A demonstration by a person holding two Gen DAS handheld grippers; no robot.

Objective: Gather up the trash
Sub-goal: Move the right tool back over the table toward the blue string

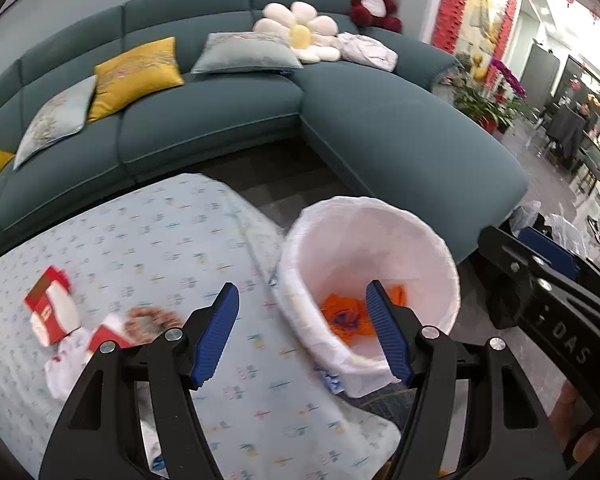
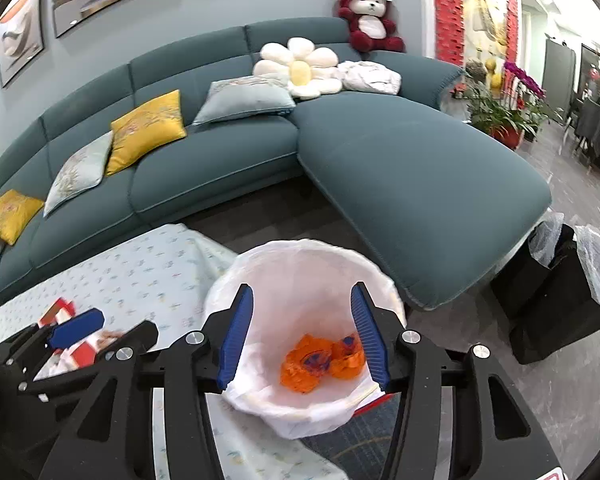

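A white-lined trash bin (image 1: pixel 420 232) stands beside the table; it also shows in the right wrist view (image 2: pixel 300 256). Crumpled orange wrappers (image 1: pixel 346 316) (image 2: pixel 320 362) lie at its bottom. Red-and-white packets (image 1: pixel 50 306) and crumpled white paper (image 1: pixel 66 364) lie on the patterned tablecloth (image 1: pixel 160 240) at the left. My left gripper (image 1: pixel 300 332) is open and empty, above the table edge next to the bin. My right gripper (image 2: pixel 302 332) is open and empty, above the bin's mouth. The left gripper (image 2: pixel 76 326) shows at the left of the right wrist view.
A teal corner sofa (image 2: pixel 400 168) with cushions stands behind the table and bin. A black bin with clear bags (image 2: pixel 560 300) stands on the floor at the right. Potted plants (image 2: pixel 500 112) stand farther back. The right gripper's body (image 1: pixel 552 304) shows at the right.
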